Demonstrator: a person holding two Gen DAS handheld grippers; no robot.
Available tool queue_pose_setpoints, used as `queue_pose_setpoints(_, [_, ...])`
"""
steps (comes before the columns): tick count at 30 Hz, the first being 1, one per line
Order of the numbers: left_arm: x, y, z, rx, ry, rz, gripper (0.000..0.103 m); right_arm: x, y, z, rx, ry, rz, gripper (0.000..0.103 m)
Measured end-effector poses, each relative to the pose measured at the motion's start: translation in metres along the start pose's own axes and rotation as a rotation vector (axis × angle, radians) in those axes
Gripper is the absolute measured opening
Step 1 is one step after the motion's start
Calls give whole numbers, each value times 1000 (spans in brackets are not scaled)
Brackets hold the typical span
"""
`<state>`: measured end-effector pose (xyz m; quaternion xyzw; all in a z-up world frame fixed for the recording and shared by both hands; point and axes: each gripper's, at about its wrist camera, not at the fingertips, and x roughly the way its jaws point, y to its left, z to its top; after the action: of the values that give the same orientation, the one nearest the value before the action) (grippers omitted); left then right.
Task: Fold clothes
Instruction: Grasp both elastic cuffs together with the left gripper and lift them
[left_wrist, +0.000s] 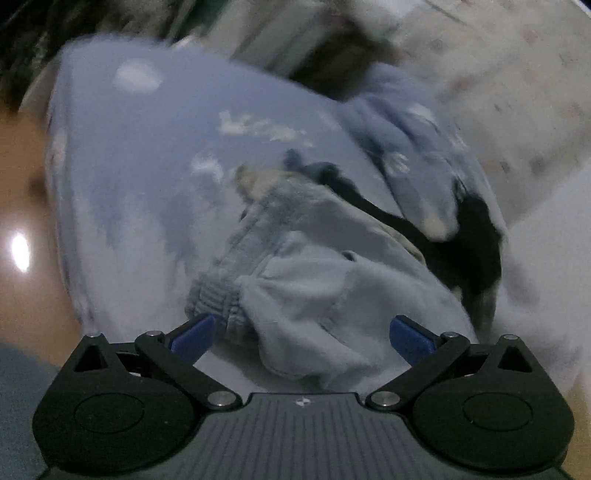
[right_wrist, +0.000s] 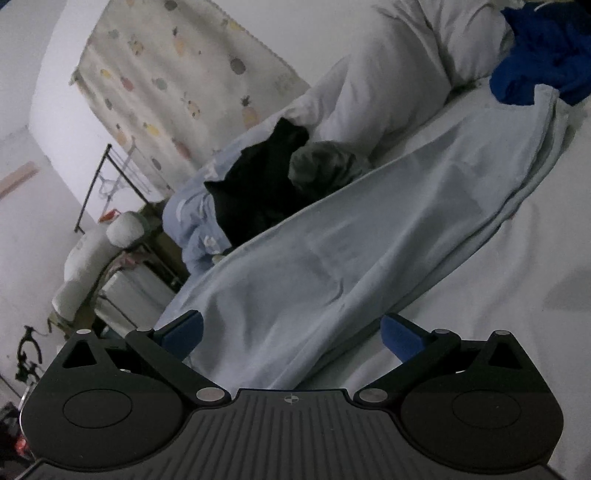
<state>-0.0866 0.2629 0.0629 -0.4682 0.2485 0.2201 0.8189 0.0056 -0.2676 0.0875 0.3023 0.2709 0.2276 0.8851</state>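
Pale-blue trousers (right_wrist: 332, 236) flat; ribbed cuff (left_wrist: 218, 299) bunched

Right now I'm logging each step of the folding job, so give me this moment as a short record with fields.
surface: white bed sheet
main garment: light blue trousers laid out flat on the sheet
trouser cuff: ribbed cuff just ahead of the left gripper
left gripper: open, nothing pinched; view blurred
right gripper: open over the trousers' near end, holding nothing
other clothes: black garment, grey garment, dark blue garment
also: white duvet
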Motion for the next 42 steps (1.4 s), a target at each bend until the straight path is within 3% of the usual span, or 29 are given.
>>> queue_pose_setpoints(2, [14,20,-2,-123,-8,-4,103,3,1,-2,-7,9,5,103])
queue_pose_setpoints(5, [25,35,-14,-177,-5,7,103,10,4,-6,-20,20,18,103])
queue_pose_setpoints(9, [28,52,-15,-223,-57,3,103,17,9,-10,-33,41,32,103])
queue_pose_setpoints(13, [45,57,-12,-253,-53,-38,103,23,11,-12,-42,54,20,103])
queue_pose_setpoints(24, [49,51,-9,-337,-130,-59,103,29,12,-13,-36,67,14,103])
queue_pose_setpoints(26, [47,48,-5,-304,-127,-56,102,29,12,-13,-37,68,10,103])
queue_pose_setpoints(28, [41,45,0,-268,-140,-54,93,29,12,-13,-38,67,7,103])
queue_pose_setpoints(30, [33,43,6,-238,-152,-51,55,29,13,-13,-38,70,6,103])
queue_pose_setpoints(32, [29,39,12,-204,-150,-97,41,30,14,-13,-42,74,8,103])
queue_pose_setpoints(35, [19,29,21,-153,-155,-149,35,30,16,-13,-47,73,9,103])
queue_pose_setpoints(42, [-17,-11,56,-70,-225,-288,30,26,17,-9,-42,68,10,103])
